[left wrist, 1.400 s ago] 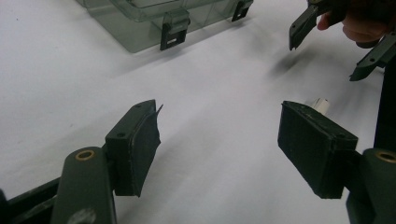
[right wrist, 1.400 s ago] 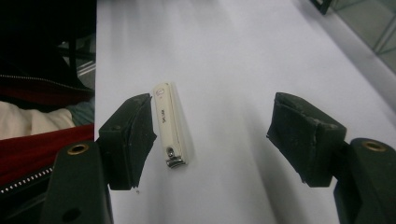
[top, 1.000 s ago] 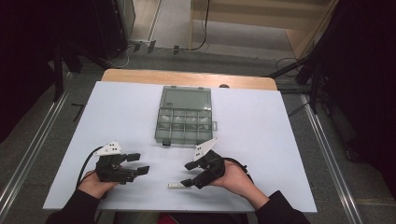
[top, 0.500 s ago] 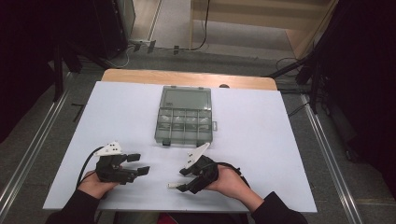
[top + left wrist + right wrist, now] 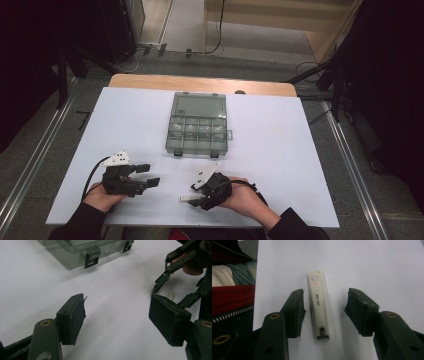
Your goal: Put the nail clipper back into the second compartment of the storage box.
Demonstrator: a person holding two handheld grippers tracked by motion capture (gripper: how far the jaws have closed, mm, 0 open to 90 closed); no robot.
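A white nail clipper (image 5: 318, 305) lies flat on the white table, lengthwise between the jaws of my right gripper (image 5: 326, 302). The jaws have just been closing and stand open on either side of the clipper, with gaps left at both pads. From above, the right gripper (image 5: 196, 194) sits low over the clipper (image 5: 186, 199) near the table's front edge. My left gripper (image 5: 149, 174) rests on the table to the left, open, with nothing between its pads (image 5: 75, 312). In the left gripper view, the clipper's end (image 5: 171, 295) shows under the right gripper's linkages.
A clear grey plastic compartment box (image 5: 197, 122) stands closed at the middle of the white table (image 5: 280, 150), its latches (image 5: 90, 257) facing me. A person's red and dark clothing (image 5: 229, 297) shows beyond the table's front edge. A wooden strip (image 5: 200, 82) borders the far side.
My right hand has slid left and a little toward the front edge, bringing its jaws around the clipper, and the jaws have narrowed. The left hand and the clipper have stayed put.
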